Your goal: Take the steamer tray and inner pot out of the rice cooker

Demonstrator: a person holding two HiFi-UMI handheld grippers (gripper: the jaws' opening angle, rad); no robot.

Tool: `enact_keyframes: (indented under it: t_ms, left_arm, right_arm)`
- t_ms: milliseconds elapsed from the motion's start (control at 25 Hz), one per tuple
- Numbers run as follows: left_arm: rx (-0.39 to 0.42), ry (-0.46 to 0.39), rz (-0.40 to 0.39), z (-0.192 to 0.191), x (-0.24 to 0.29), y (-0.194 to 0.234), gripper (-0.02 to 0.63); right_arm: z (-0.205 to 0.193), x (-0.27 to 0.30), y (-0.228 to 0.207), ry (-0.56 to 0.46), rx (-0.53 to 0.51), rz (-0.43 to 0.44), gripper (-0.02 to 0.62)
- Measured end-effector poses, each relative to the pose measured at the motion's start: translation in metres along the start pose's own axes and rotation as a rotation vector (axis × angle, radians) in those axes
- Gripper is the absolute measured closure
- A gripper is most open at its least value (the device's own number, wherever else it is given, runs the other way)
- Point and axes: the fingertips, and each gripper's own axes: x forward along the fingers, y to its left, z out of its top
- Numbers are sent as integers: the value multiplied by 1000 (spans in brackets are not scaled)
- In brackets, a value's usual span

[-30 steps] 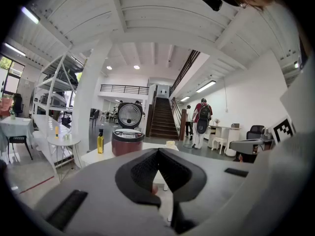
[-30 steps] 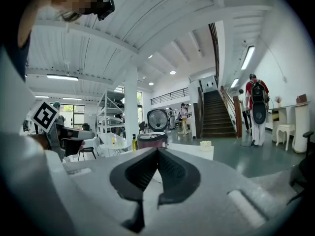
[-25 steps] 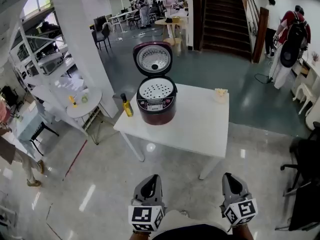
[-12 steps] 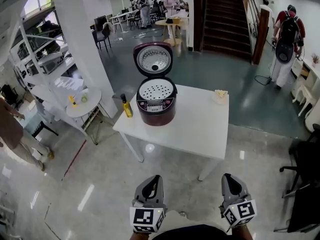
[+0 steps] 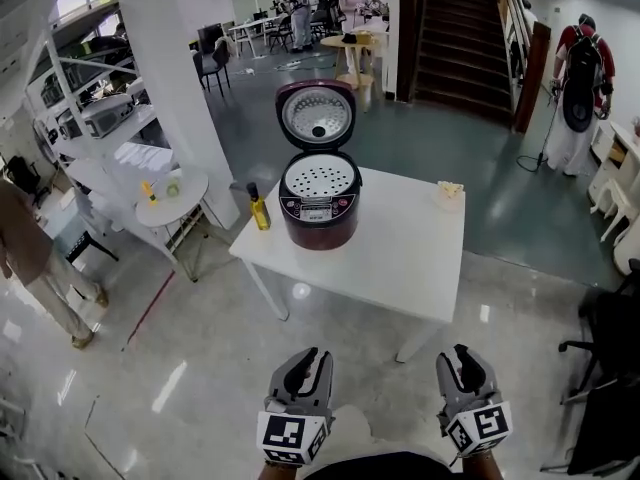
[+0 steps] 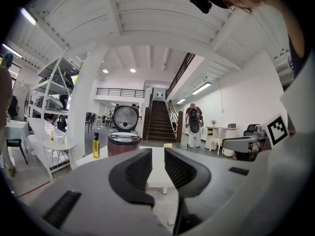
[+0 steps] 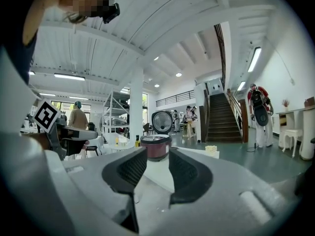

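Maroon rice cooker (image 5: 320, 226) upright, lid (image 5: 316, 116) vertical.

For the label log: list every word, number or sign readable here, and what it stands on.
No text reads clearly.
On the rice cooker panel: print too small to read.
On the bottle label: too small to read.
Cubes on the left tool and right tool: square code patterns, no letters; both tools' jaws are opening, nothing between them.

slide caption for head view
Open rice cooker, steamer tray inside, on white table; left gripper and right gripper empty, jaws opening.
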Motion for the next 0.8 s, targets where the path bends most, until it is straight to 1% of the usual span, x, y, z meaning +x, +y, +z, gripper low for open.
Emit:
enact_keyframes:
  t_ms: [160, 240, 320, 440, 480, 600, 720, 800]
  left_arm:
    - [12, 16, -2, -4, 3, 2, 418]
    - [31, 21, 8, -3, 4, 4, 357]
    - [56, 43, 11, -6, 9, 6, 279]
    - [76, 74, -10, -13, 23, 9, 92]
    - [75, 80, -22, -14, 28, 9, 55]
    - [86, 90, -38, -15, 43, 13, 51]
    - [94, 124, -45, -19, 60, 22, 51]
    - [99, 110, -40, -14, 71, 32, 51]
  right_arm:
    - [-5, 6, 0, 12, -7, 14, 419]
    - [-3, 11, 0, 11, -13, 18, 376]
    - [1, 18, 0, 13, -19, 12, 276]
    - [2, 33, -1, 21, -35, 9, 217]
    - [2, 38, -2, 23, -43, 14, 208]
    - [-1, 53, -5, 34, -44, 31, 191]
    - [-4, 71, -8, 43, -37, 36, 189]
    - [-5, 86, -11, 47, -27, 38, 189]
